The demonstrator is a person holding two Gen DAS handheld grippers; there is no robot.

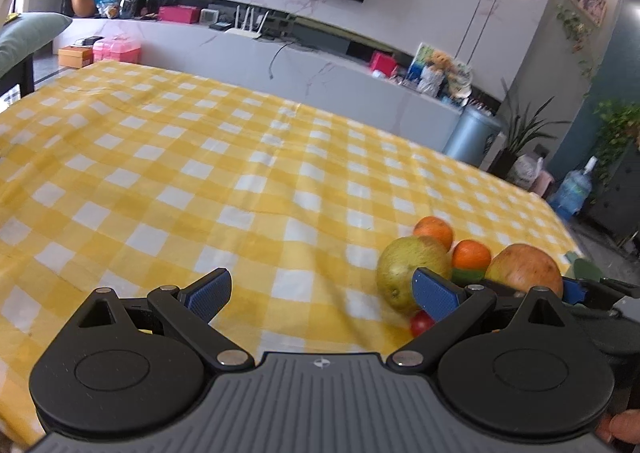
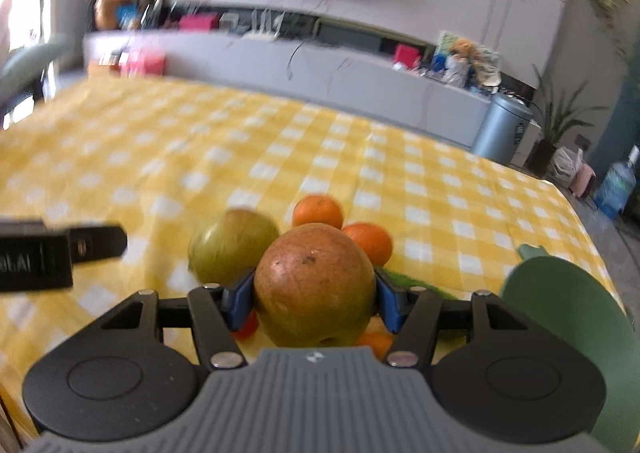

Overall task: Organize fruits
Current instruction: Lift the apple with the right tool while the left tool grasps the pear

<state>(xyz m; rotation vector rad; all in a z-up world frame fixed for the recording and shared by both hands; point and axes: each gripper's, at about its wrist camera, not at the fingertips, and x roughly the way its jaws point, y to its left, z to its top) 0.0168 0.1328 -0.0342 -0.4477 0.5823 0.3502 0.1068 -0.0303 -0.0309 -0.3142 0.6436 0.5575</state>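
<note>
My right gripper (image 2: 314,287) is shut on a reddish-brown apple (image 2: 312,281), with a blue pad pressing each side of it. It holds the apple just above a cluster of fruit on the yellow checked tablecloth (image 2: 440,189). The cluster has a green-yellow apple (image 2: 232,245), two oranges (image 2: 318,211) (image 2: 370,243), a small red fruit (image 2: 246,327) and another orange piece (image 2: 376,343). My left gripper (image 1: 320,281) stands open over bare cloth, left of the green-yellow apple (image 1: 404,265). The held apple (image 1: 524,269) shows at the right of that view.
A dull green rounded object (image 2: 568,317), maybe a plate, lies right of the fruit near the table's right edge. A long green item (image 1: 468,275) lies under the oranges. Checked cloth stretches left and far. A TV cabinet (image 1: 320,65) stands beyond the table.
</note>
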